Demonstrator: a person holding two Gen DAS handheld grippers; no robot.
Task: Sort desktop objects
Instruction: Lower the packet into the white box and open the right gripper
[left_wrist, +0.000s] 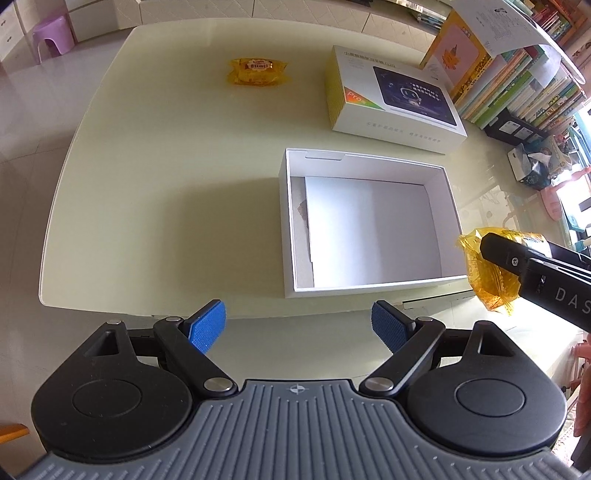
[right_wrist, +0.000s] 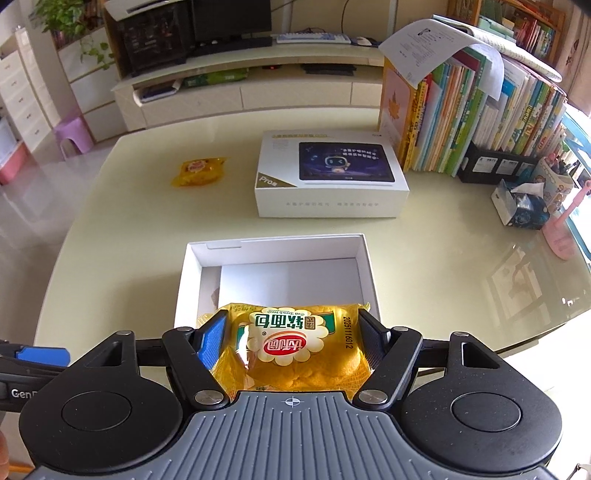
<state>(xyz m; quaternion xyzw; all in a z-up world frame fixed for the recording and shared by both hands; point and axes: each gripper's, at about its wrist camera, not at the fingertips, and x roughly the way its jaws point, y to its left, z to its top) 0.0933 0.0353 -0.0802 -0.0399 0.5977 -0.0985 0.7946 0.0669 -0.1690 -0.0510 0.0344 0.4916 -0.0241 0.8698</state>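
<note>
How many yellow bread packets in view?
2. One packet is clamped in the right gripper, at the near edge of the open white box. The other packet lies on the table, far left of the printed box lid. None visible inside the box.

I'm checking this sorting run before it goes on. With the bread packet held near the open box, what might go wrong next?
1. The right gripper squeezes the soft bread packet by its sides; the bread may get crushed, or the slick wrapper may slip.
2. The packet hangs near the open white box's near wall, so released now it might catch the rim or land outside.
3. The left gripper hangs open close by; the two could bump.
</note>
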